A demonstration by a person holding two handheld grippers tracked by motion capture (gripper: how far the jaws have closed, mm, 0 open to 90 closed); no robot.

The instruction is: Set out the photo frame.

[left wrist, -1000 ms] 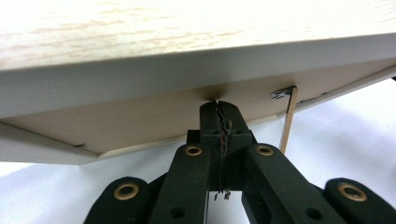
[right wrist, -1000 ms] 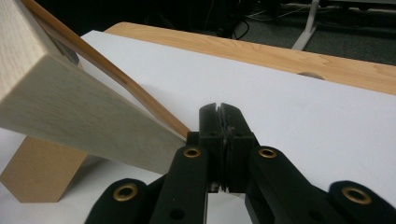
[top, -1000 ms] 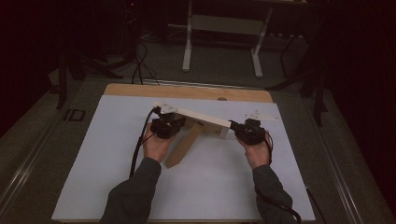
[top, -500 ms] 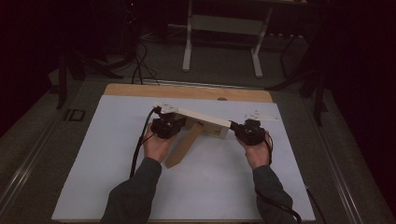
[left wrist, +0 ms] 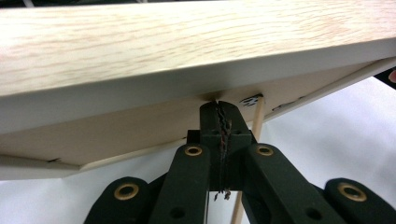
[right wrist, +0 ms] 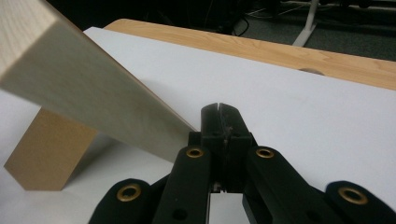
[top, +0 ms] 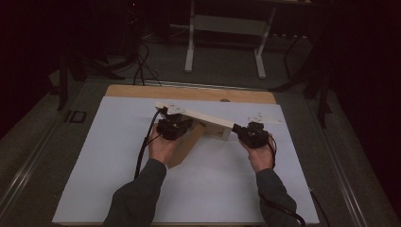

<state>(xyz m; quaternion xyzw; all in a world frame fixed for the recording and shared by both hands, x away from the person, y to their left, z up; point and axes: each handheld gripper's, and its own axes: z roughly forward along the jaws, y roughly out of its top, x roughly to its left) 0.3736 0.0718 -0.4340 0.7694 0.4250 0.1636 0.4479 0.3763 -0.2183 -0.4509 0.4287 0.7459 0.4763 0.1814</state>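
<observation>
A long pale wooden board [top: 198, 116] lies tilted across a brown upright panel [top: 182, 149] on the white sheet. My left gripper [top: 177, 124] is shut, its tips [left wrist: 219, 105] touching the underside of the board [left wrist: 187, 42] right beside a thin wooden dowel [left wrist: 257, 121] that stands under it. My right gripper [top: 243, 132] is shut with nothing between its jaws, at the board's right end. In the right gripper view its tips [right wrist: 220, 108] sit just right of the board's lower edge [right wrist: 84, 88], with the brown panel [right wrist: 46, 154] farther left.
A white sheet [top: 118, 165] covers most of the wooden tabletop [top: 142, 91]. Small pale parts [top: 260, 116] lie on the sheet behind my right gripper. Past the table stand a metal frame's legs [top: 191, 42] and floor cables [top: 139, 66].
</observation>
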